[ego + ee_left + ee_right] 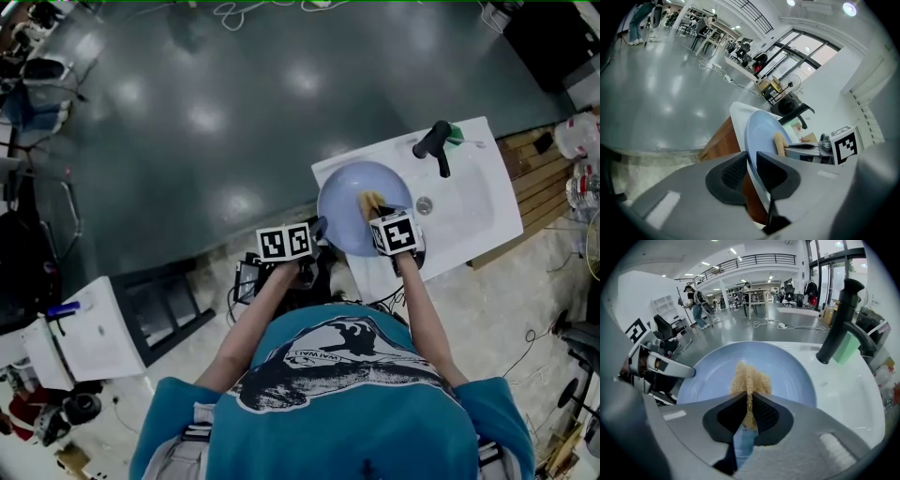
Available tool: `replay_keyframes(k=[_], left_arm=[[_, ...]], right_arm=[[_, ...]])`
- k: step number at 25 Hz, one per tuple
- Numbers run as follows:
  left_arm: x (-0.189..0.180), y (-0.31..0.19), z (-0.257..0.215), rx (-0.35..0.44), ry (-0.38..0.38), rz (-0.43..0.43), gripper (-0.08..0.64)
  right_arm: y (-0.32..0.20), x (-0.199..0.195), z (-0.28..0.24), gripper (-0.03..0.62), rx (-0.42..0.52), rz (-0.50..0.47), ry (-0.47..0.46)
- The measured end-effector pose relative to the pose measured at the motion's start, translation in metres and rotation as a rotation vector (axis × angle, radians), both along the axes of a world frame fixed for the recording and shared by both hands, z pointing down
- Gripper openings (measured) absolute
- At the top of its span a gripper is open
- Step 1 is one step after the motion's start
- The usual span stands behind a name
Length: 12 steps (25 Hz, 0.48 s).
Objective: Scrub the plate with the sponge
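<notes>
White sink, tilted pale-blue plate, tan sponge against it

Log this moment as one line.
left gripper: shut on plate rim | right gripper: shut on sponge | sponge: against plate face | plate: over sink | step: scrubbing plate

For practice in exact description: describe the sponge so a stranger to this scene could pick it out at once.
Find the white sink; a pale blue plate is held over it. The sponge is the tan, grainy pad against the plate's face, pinched in the right gripper: the only rough, sandy-coloured thing there, unlike the smooth green block by the black tap.
</notes>
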State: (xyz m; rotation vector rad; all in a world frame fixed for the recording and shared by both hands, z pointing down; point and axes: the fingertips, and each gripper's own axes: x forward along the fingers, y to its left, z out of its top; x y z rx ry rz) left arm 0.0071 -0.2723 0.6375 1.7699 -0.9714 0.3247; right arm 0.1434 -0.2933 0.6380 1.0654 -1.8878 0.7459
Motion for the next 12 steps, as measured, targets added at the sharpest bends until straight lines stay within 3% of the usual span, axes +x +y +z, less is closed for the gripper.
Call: replay_keyframes(k=[8,12], left_arm=[[0.001,0.0,-0.003,0.013,0.017,0.0,0.078],[0.002,0.0,-0.003,0.015,0.035,-0.002,0.078]], right_arm=[[-0.016,0.044,0.001,0.031,0.092,-0.048,0.309],[-0.017,0.049,0.003,0.031,0.102,-0.043,0.331]])
